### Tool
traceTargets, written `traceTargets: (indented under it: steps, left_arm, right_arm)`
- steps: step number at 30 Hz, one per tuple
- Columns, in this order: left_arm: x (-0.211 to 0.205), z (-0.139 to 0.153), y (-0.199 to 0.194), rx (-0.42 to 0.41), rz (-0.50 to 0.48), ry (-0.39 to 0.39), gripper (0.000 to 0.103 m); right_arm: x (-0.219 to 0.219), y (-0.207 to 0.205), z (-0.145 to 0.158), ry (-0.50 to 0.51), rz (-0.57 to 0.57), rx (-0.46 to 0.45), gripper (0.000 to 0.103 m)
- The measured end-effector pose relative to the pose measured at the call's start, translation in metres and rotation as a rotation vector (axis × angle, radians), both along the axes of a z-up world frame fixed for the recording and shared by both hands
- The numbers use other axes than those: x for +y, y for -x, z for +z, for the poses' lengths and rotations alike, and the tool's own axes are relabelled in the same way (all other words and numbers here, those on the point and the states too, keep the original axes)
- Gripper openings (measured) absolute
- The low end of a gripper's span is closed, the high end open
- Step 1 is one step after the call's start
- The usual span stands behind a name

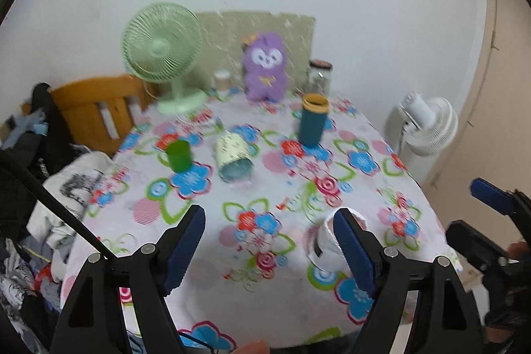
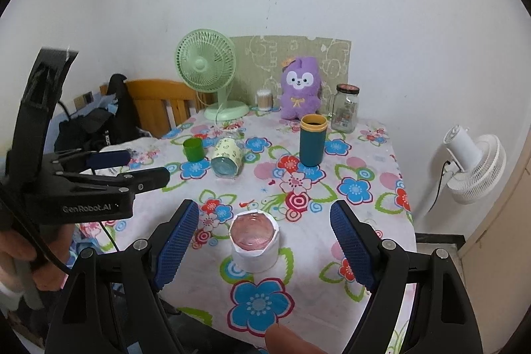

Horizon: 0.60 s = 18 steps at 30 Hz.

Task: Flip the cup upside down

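Note:
A white paper-wrapped cup (image 2: pixel 255 241) stands on the flowered tablecloth near the front edge; its top face looks pinkish and glassy. My right gripper (image 2: pixel 264 246) is open, its blue pads on either side of the cup, apart from it. In the left wrist view the same cup (image 1: pixel 327 246) sits partly behind the right finger of my open, empty left gripper (image 1: pixel 269 249). The left gripper also shows in the right wrist view (image 2: pixel 127 166), left of the cup. The right gripper shows at the right edge of the left wrist view (image 1: pixel 491 198).
On the table (image 2: pixel 365 214): a green cup (image 2: pixel 193 149), a pale patterned cup lying on its side (image 2: pixel 228 161), a teal tumbler (image 2: pixel 312 140), a glass jar (image 2: pixel 345 107), a purple plush (image 2: pixel 301 88), a green fan (image 2: pixel 207 72). A white fan (image 2: pixel 474 165) stands right, a wooden chair (image 2: pixel 159 105) left.

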State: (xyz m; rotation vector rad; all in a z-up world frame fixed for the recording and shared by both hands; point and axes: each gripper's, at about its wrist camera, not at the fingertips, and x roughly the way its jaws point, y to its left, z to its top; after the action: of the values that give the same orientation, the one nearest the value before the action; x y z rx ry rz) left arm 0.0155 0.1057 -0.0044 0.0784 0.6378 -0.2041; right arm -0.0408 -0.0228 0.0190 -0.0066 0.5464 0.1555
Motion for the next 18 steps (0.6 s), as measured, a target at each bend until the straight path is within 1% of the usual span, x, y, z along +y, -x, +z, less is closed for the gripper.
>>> traceTargets:
  steps: [4, 8, 14, 18]
  left_arm:
    - [0.006, 0.004, 0.015, -0.068, 0.040, 0.005, 0.083]
    - [0.007, 0.008, 0.030, -0.121, 0.058, 0.007, 0.085]
    - [0.007, 0.013, 0.051, -0.165, 0.061, 0.028, 0.086]
    - [0.005, 0.014, 0.062, -0.187, 0.058, 0.028, 0.089]
  right_arm:
    - [0.002, 0.010, 0.000, -0.005, -0.002, -0.008, 0.084]
    - [0.008, 0.023, 0.001, 0.000, -0.007, -0.030, 0.084]
    - [0.013, 0.041, 0.006, -0.013, -0.007, -0.049, 0.084]
    - [0.019, 0.054, 0.009, -0.001, -0.008, -0.073, 0.084]
